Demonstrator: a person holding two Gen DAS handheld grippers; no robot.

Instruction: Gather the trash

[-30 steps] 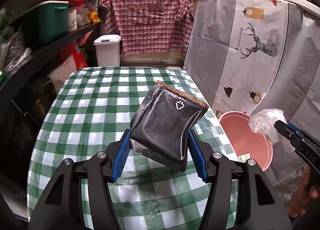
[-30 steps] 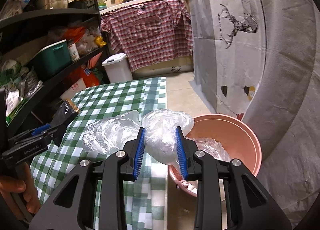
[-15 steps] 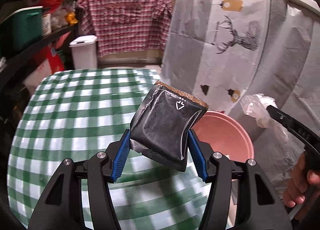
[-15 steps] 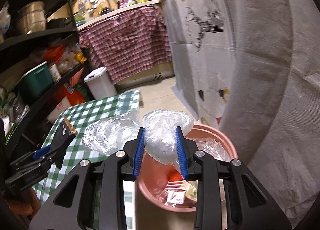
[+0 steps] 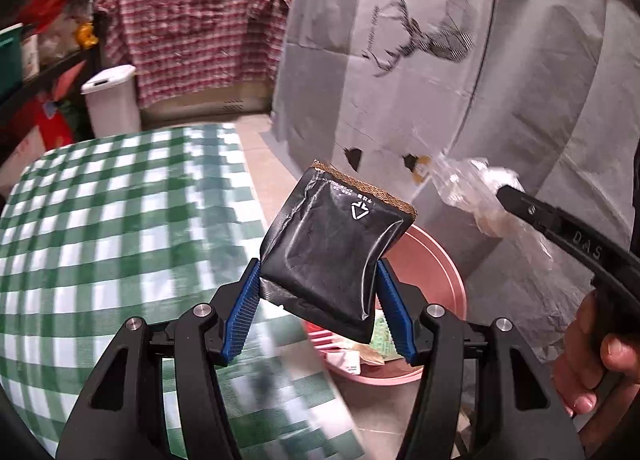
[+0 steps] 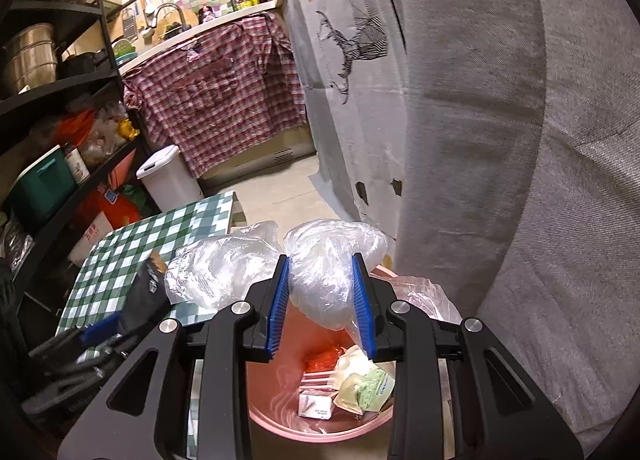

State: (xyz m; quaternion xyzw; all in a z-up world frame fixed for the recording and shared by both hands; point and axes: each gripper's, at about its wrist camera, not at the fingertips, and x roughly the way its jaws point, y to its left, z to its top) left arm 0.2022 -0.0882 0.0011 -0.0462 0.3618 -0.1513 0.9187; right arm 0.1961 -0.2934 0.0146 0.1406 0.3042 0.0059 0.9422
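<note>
A: Nearest to us, our left gripper [image 5: 318, 288] pinches a black foil packet [image 5: 334, 244] by its lower edges between the blue pads, and the packet stands tilted above the near rim of the pink bin [image 5: 444, 260].

B: And our right gripper [image 6: 322, 304] is clamped on a crumpled clear plastic bag [image 6: 328, 272], squeezed at its middle, with a second lobe of plastic bulging out to the left of the pads. From the right wrist view it hangs over the bin's open mouth.

A: Then we judge the step in hand to be the drop. To do it well, we carry each piece fully inside the rim before we let go, since the packet sits only at the edge of the bin and the green checked table [image 5: 120, 220] lies just beside it.

B: The plastic is light and may cling to a pad, so we would spread the pads wide and give it a moment to fall. We also keep the two grippers apart, so that they do not knock together over the opening.

A: Inside the bin we see a small carton [image 6: 316, 404] and crumpled wrappers [image 6: 364, 380]; there looks to be room, though its far side is hidden behind the bag.

B: Beyond stands the grey deer-print cover [image 5: 420, 40].
</note>
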